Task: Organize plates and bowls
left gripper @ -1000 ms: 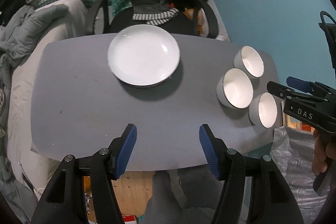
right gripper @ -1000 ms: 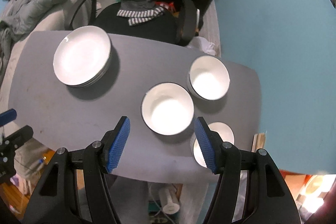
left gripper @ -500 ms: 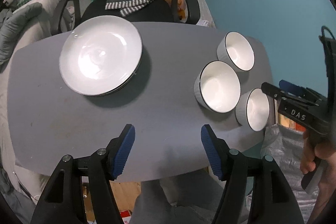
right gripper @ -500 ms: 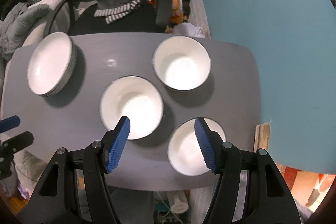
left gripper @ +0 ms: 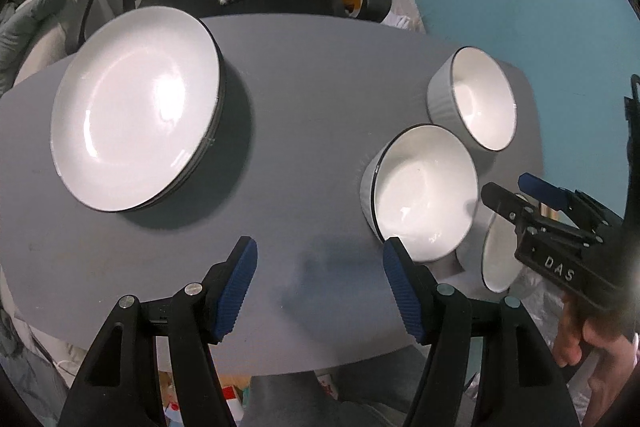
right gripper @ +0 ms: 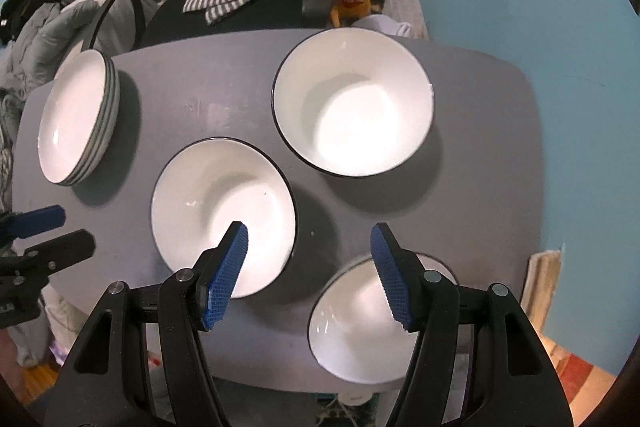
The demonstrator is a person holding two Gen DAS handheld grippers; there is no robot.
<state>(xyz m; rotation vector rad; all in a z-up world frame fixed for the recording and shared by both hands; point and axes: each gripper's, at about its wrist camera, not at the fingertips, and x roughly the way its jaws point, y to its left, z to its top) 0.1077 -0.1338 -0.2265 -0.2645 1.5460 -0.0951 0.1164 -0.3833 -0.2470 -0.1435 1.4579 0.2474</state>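
Right wrist view: the right gripper [right gripper: 308,267] hangs with its jaws apart and empty above the gap between two empty bowls, the middle bowl [right gripper: 224,217] and the near-edge bowl [right gripper: 360,323]. That bowl overhangs the table [right gripper: 480,147] edge; a clumsy nudge could tip it off. The left gripper [left gripper: 320,291], jaws apart, holds nothing. The plate stack [left gripper: 136,107] sits at the far left corner.

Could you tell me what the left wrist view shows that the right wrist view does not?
Only the left wrist view shows the person's right hand gripping the right gripper's handle, and the left gripper open over bare table.

Only the right wrist view shows the right gripper open above the gap between two bowls, with the nearest bowl in full.

Both show the plate stack, the middle bowl and the far bowl.
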